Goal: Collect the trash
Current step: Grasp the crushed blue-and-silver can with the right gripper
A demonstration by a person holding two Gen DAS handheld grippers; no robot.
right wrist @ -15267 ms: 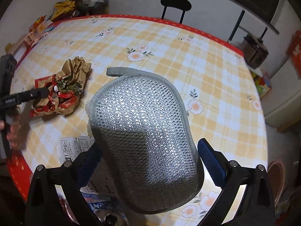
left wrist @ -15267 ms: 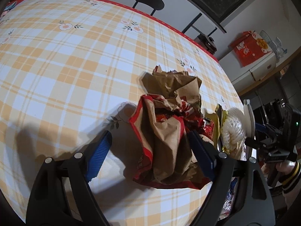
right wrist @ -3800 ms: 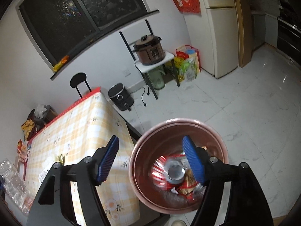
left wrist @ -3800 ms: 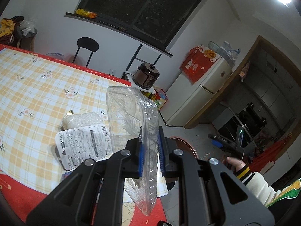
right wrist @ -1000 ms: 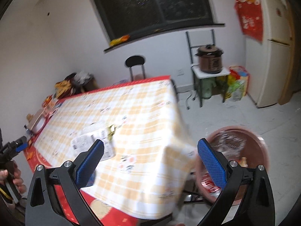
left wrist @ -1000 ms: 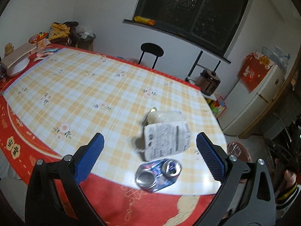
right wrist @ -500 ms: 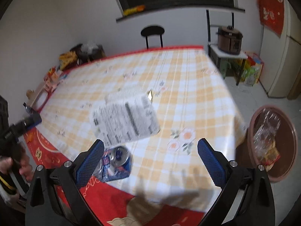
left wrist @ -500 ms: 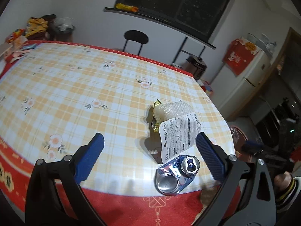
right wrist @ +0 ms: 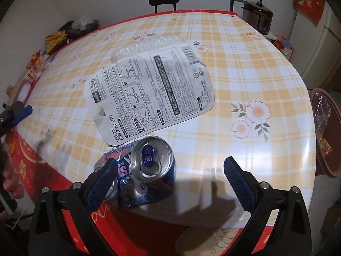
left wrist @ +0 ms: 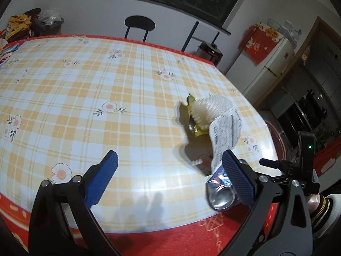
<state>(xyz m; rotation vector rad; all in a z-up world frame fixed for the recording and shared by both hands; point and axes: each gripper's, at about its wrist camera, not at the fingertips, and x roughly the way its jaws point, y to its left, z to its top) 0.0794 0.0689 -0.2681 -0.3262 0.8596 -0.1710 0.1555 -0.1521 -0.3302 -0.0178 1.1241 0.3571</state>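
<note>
A crushed blue drink can [right wrist: 147,175] lies near the table's front edge, just ahead of my open right gripper [right wrist: 170,183]; its left finger is beside the can. Behind the can lies a white printed package card [right wrist: 153,91] on bubble wrap [right wrist: 149,44]. In the left wrist view the can [left wrist: 221,192] sits by the right finger of my open, empty left gripper [left wrist: 170,177]. The card [left wrist: 226,134], white foam wrap [left wrist: 211,108] and a gold wrapper [left wrist: 192,125] lie beyond it.
The table has a yellow plaid floral cloth [left wrist: 85,98] with a red border. A brown trash bin [right wrist: 326,132] holding trash stands on the floor to the table's right. A black stool [left wrist: 139,24], a rice cooker [right wrist: 257,13] and a fridge [left wrist: 266,64] stand beyond.
Both grippers have moved closer to the table edge and the can. Earlier the left gripper held a clear plastic tray, which now lies in the bin.
</note>
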